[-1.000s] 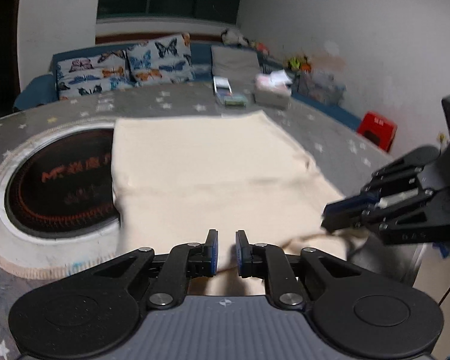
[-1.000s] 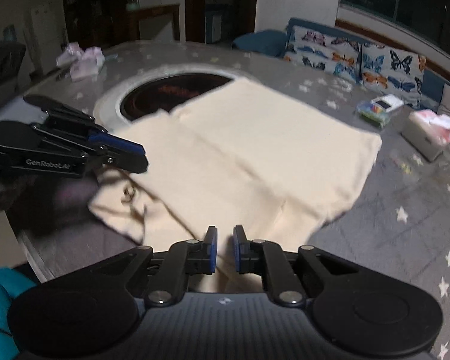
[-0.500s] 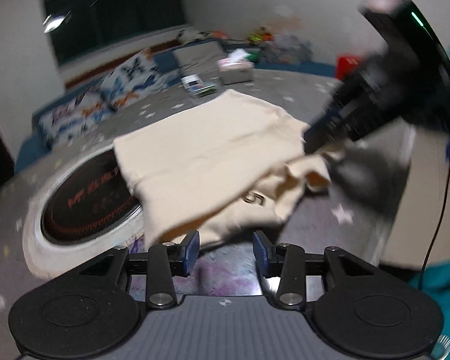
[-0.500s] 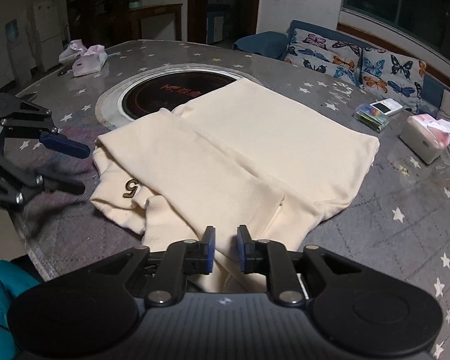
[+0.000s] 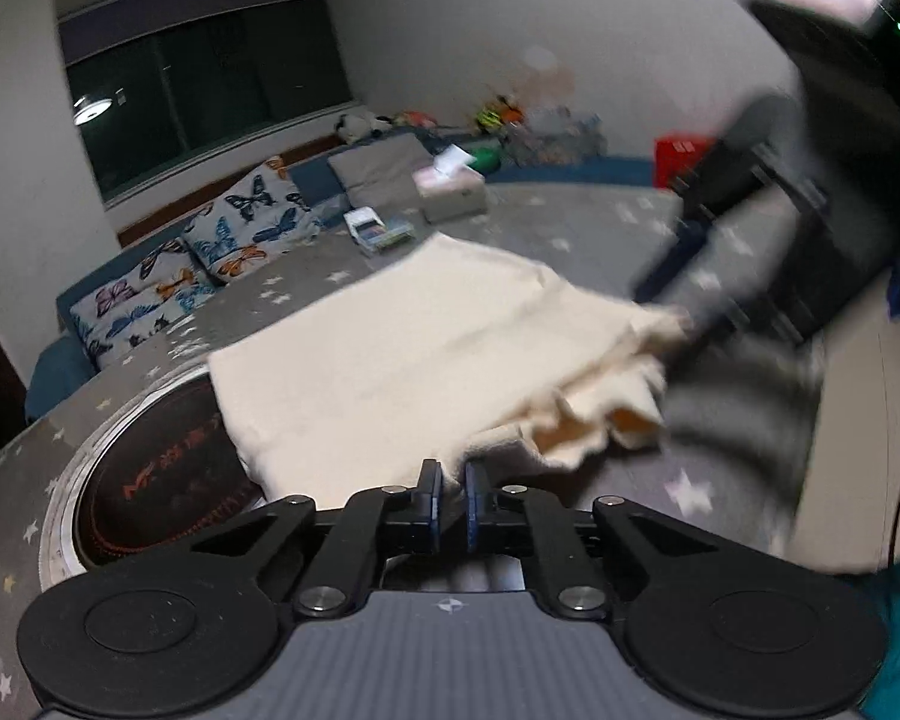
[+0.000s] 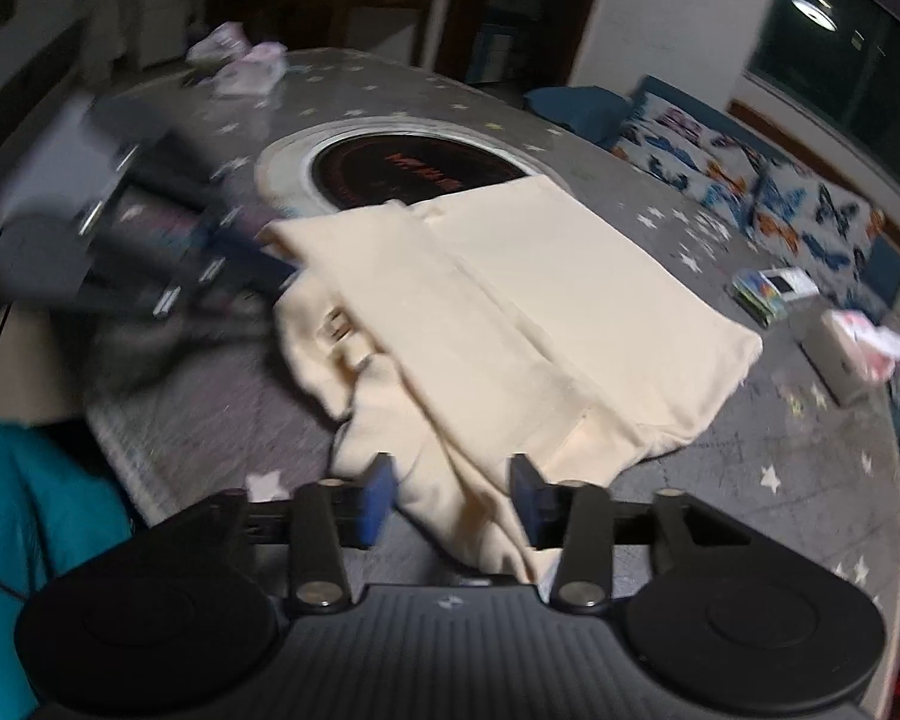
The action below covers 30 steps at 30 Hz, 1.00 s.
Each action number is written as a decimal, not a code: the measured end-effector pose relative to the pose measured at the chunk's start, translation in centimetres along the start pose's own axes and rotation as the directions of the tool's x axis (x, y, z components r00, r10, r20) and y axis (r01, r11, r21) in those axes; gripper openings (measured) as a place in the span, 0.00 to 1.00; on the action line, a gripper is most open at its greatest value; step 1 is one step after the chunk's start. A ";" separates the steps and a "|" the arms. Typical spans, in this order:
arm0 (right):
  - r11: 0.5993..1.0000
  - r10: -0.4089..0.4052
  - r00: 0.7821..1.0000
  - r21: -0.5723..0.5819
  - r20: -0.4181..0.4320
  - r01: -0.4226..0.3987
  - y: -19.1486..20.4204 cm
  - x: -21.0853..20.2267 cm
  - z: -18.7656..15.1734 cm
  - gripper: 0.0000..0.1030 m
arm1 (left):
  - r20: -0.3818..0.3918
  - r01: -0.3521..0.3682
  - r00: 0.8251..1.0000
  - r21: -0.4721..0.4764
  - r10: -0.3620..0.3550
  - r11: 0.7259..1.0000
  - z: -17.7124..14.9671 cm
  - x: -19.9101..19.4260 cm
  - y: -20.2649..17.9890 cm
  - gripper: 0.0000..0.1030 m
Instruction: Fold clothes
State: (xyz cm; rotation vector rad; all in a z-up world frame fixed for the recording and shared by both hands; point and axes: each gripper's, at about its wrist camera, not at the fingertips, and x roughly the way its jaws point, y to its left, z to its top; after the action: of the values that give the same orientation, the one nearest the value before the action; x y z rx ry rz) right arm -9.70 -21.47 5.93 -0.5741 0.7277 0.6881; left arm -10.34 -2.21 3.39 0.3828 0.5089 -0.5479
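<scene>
A cream garment (image 5: pixel 414 348) lies partly folded on the grey star-patterned table (image 5: pixel 570 222); it also shows in the right wrist view (image 6: pixel 540 300). My left gripper (image 5: pixel 453 495) is shut on the garment's near edge. In the right wrist view the left gripper (image 6: pixel 252 264) is a blur at the garment's left corner. My right gripper (image 6: pixel 453 498) is open, with the garment's bunched near end between its fingers. In the left wrist view it is a dark blur (image 5: pixel 678 312) at the garment's right corner.
A round dark cooktop inset (image 6: pixel 414 168) lies under the garment's far left part. A tissue box (image 6: pixel 852 354) and a small colourful box (image 6: pixel 774 288) sit at the table's far side. Butterfly cushions (image 5: pixel 240 228) line a bench behind. Teal cloth (image 6: pixel 24 516) lies at the near left.
My left gripper went from open to shut on the garment's edge. My right gripper went from shut to open. Both views swung; the garment's near end is more bunched.
</scene>
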 end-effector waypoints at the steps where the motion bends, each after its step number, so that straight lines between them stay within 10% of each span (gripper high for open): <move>1: 0.999 -0.001 1.000 -0.032 0.001 0.001 0.5 -0.1 0.0 0.51 | 0.007 -0.001 1.000 -0.022 0.001 1.000 0.5 0.2 0.5 0.08; 8: 0.977 -0.024 0.999 -0.213 0.028 0.029 2.9 1.4 -0.5 0.60 | -0.011 0.016 1.000 -0.124 -0.018 0.992 2.3 2.7 2.7 0.07; 12: 0.970 -0.035 0.998 -0.238 0.056 0.047 3.0 2.8 -0.5 0.46 | -0.030 0.028 0.999 -0.165 -0.033 0.986 2.5 4.0 3.3 0.07; 17: 0.995 0.016 0.999 -0.100 0.034 -0.012 0.4 3.9 0.4 0.15 | -0.040 0.030 0.999 -0.180 -0.037 0.983 1.8 3.9 3.7 0.08; 30: 0.990 0.076 0.995 0.110 0.059 -0.083 -3.1 3.2 1.2 0.11 | -0.051 -0.007 0.999 0.015 0.008 1.000 -1.5 0.8 1.6 0.32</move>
State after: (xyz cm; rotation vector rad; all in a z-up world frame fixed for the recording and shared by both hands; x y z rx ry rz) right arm -5.16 -21.51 4.98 -0.4233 0.7362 0.7291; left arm -9.33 -0.59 2.06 0.4138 0.5527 -0.5358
